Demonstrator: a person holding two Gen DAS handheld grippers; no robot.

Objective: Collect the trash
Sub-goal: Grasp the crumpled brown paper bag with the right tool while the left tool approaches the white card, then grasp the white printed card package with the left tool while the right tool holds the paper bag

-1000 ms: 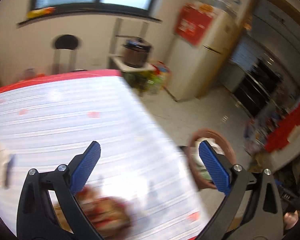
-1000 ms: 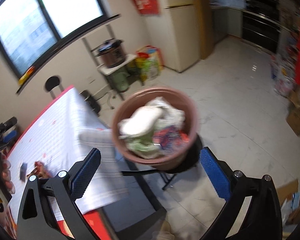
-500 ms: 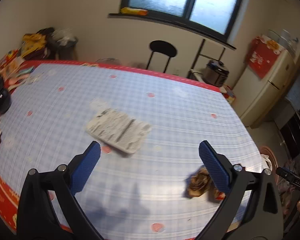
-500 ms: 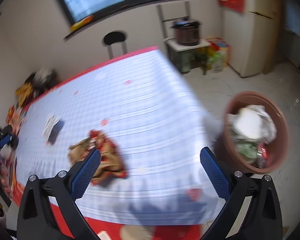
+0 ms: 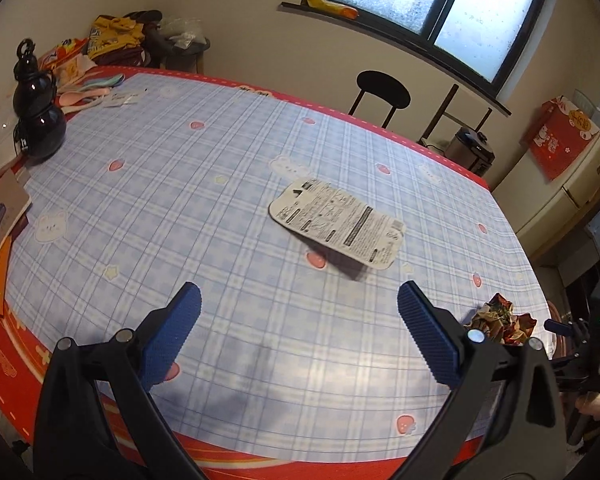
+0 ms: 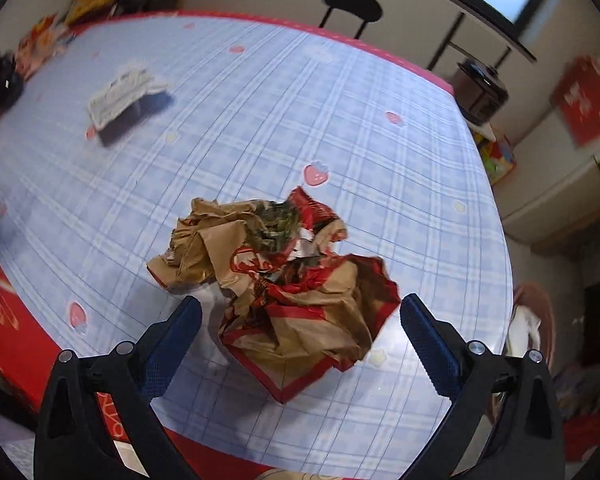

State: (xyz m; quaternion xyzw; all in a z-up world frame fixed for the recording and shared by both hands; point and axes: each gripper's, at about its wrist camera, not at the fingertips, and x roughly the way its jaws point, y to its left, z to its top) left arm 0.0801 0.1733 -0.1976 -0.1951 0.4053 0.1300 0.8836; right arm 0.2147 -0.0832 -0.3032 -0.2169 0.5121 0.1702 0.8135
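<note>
Step in hand: pickup approach. Right claw (image 6: 300, 320) wide, empty, straddling the wad (image 6: 276, 284) near the table (image 6: 260, 100) edge. Left claw (image 5: 298, 320) wide, empty; card (image 5: 336, 224) lies mid-table. Next: lower, close on wad.

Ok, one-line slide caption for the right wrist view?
Open right claw poised around crumpled brown-and-red paper wrapper on the checked tablecloth.

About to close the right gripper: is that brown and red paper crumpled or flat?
Crumpled. The brown and red paper sits bunched in a wad between the open right gripper fingers.
</note>
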